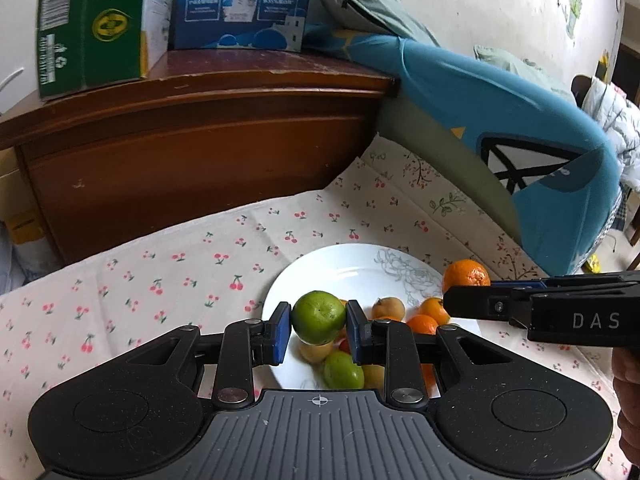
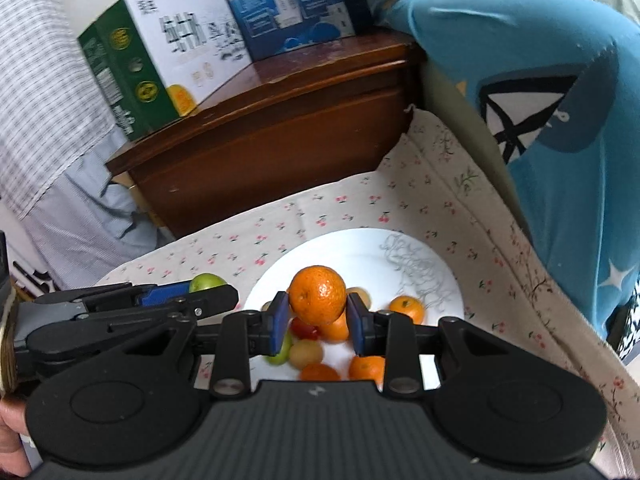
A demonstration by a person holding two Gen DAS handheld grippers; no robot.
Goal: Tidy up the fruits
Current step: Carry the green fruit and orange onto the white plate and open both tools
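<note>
A white plate (image 1: pixel 352 264) on the cherry-print cloth holds several small fruits: oranges, green ones, yellowish ones and a red one. My left gripper (image 1: pixel 319 330) is shut on a green citrus fruit (image 1: pixel 319 317) and holds it above the plate's near side. My right gripper (image 2: pixel 317 322) is shut on an orange (image 2: pixel 317 294) above the plate (image 2: pixel 360 252). In the left wrist view the right gripper (image 1: pixel 452 300) comes in from the right with the orange (image 1: pixel 466 276). In the right wrist view the left gripper (image 2: pixel 224 294) shows at left with the green fruit (image 2: pixel 206 282).
A dark wooden cabinet (image 1: pixel 192 152) stands behind the cloth with a green box (image 1: pixel 92 28) and a blue box (image 1: pixel 240 4) on top. A blue cushion (image 1: pixel 500 120) leans at the right edge of the cloth.
</note>
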